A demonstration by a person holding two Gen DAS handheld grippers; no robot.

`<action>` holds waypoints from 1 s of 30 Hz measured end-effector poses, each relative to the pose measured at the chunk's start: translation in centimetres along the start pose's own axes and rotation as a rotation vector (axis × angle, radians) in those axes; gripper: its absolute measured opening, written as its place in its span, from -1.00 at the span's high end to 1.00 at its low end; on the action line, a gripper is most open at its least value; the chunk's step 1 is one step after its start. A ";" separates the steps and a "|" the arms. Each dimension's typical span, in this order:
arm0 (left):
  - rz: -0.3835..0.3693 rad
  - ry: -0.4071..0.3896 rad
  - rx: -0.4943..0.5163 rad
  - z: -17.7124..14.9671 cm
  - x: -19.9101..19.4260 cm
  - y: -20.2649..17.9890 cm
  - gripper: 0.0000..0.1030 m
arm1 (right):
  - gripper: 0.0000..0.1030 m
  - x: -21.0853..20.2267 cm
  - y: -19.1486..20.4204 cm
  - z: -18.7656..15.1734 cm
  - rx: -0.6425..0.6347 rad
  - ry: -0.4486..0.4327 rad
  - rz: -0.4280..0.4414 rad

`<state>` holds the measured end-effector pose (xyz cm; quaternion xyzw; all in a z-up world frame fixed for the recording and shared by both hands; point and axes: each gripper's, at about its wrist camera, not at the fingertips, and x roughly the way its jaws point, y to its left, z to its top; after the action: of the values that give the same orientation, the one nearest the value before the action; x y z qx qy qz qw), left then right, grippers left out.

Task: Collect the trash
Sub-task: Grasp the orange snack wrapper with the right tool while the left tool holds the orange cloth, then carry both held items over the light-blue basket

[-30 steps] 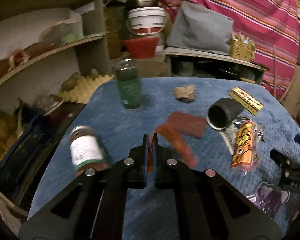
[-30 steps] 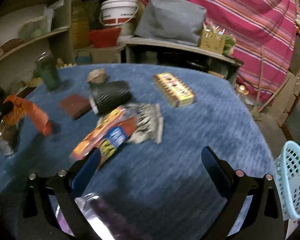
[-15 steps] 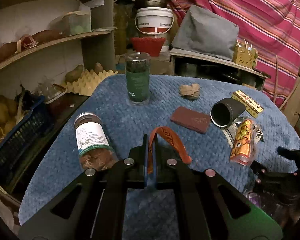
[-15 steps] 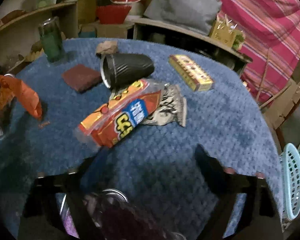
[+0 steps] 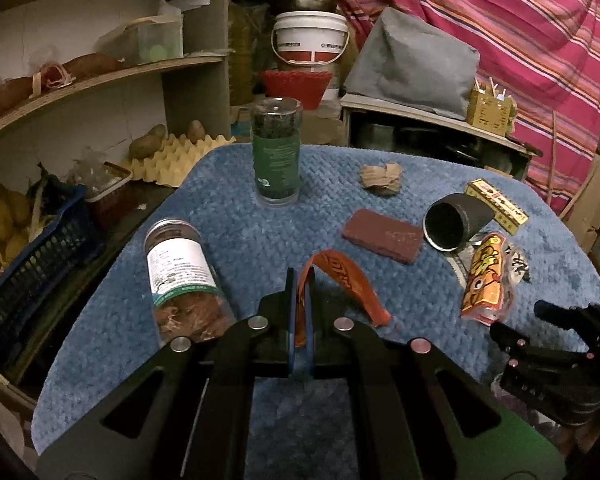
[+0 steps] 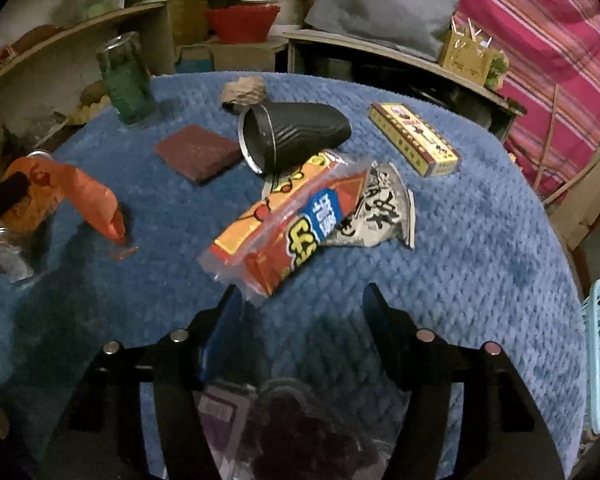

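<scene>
Trash pickup is on: the left gripper (image 5: 299, 292) pinches an orange wrapper (image 5: 348, 280), and the right gripper (image 6: 300, 304), jaws just closing, half-wide and empty, must reach the snack bag (image 6: 288, 224) next.

Bare blue cloth (image 6: 480, 272) lies open right of snack bag (image 6: 288, 232).

green jar (image 5: 276, 160) upright on worktop | labelled jar (image 5: 182, 280) lying | white bucket (image 5: 310, 38) behind | egg tray (image 5: 172, 162) left
</scene>
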<state>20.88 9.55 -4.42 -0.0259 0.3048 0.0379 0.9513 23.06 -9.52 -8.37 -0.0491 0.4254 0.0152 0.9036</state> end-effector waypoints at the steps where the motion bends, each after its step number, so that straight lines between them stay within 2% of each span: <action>1: -0.002 0.002 -0.002 0.0 0.1 0.1 0.96 | -0.21 0.1 0.1 0.2 0.005 -0.002 -0.003; 3: -0.004 0.005 -0.006 -0.1 0.1 0.2 0.97 | -0.17 0.3 0.0 0.4 0.016 -0.007 -0.041; 5: -0.003 0.005 -0.007 -0.1 0.2 0.3 0.97 | 0.23 0.6 -0.5 0.7 0.033 -0.005 -0.066; 6: -0.004 0.005 -0.009 -0.1 0.2 0.3 0.96 | 0.30 0.9 -0.8 0.8 0.049 0.001 -0.056; 10: -0.010 0.007 -0.008 -0.1 0.2 0.3 0.96 | 0.84 1.7 -2.1 1.1 0.102 0.003 0.026; 11: -0.009 0.006 -0.005 -0.1 0.2 0.2 0.96 | 0.88 1.6 -2.3 1.1 0.106 -0.009 0.038; 16: -0.037 -0.002 -0.029 0.3 -0.3 0.2 0.96 | 0.92 0.1 -4.0 1.2 0.120 -0.061 0.082; 22: -0.058 -0.023 -0.022 1.7 -1.6 -1.1 0.96 | 0.92 -3.1 -7.2 0.9 0.110 -0.135 0.095; 30: -0.125 -0.088 0.078 3.3 -5.5 -7.8 0.96 | 0.92 -7.5 -13.3 -0.5 0.147 -0.228 0.085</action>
<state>19.01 1.67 1.71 -0.0062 0.2616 -0.0326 0.9646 18.84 -22.69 -1.91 0.0374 0.3217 0.0275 0.9457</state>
